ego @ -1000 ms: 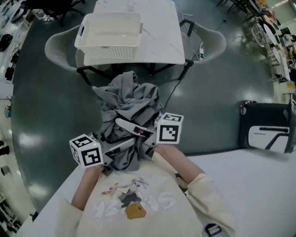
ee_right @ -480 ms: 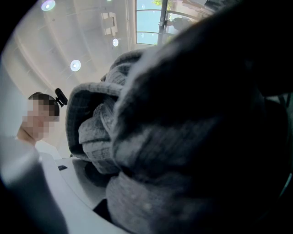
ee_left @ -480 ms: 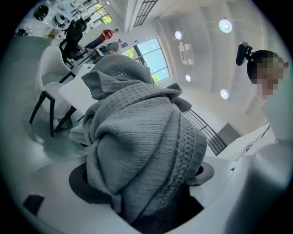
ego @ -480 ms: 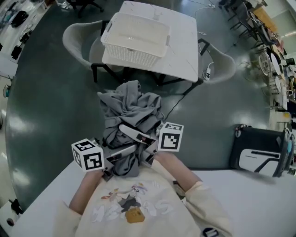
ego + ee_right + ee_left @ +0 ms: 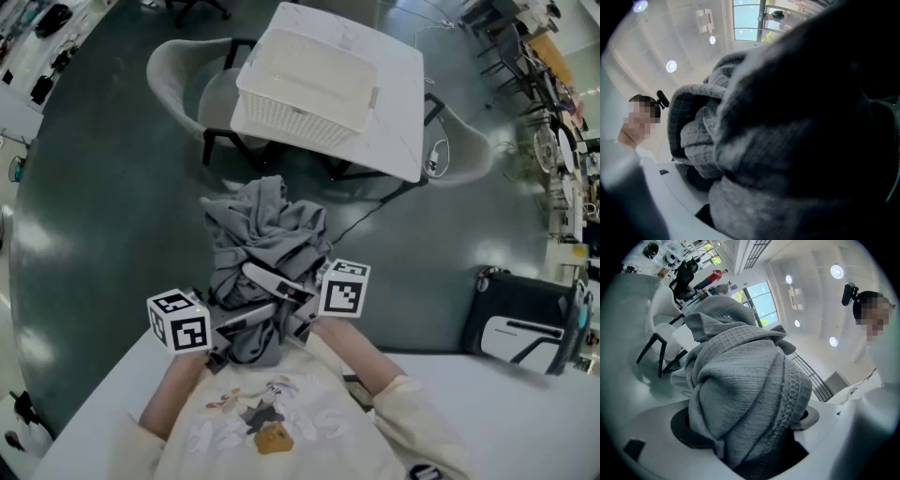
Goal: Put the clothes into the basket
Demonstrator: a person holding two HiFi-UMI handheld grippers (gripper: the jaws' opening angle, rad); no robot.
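Note:
A bundle of grey clothes (image 5: 267, 234) hangs in the air above the dark floor, squeezed between both grippers in front of the person's chest. My left gripper (image 5: 246, 317) is shut on its lower left side, and grey knit cloth (image 5: 745, 394) fills the space between the jaws. My right gripper (image 5: 281, 286) is shut on the bundle from the right, where dark folds of the clothes (image 5: 787, 140) cover nearly the whole right gripper view. The white basket (image 5: 309, 84) stands empty on a white table (image 5: 398, 141) beyond the bundle.
Pale chairs stand at the table's left (image 5: 183, 80) and right (image 5: 469, 155), and a cable runs across the floor under the table. A black case (image 5: 525, 319) sits on the floor at the right. A white tabletop (image 5: 525, 412) lies near the person.
In the head view the basket and its table have slid to the right and turned. The bundle stays gripped the same way between both grippers.

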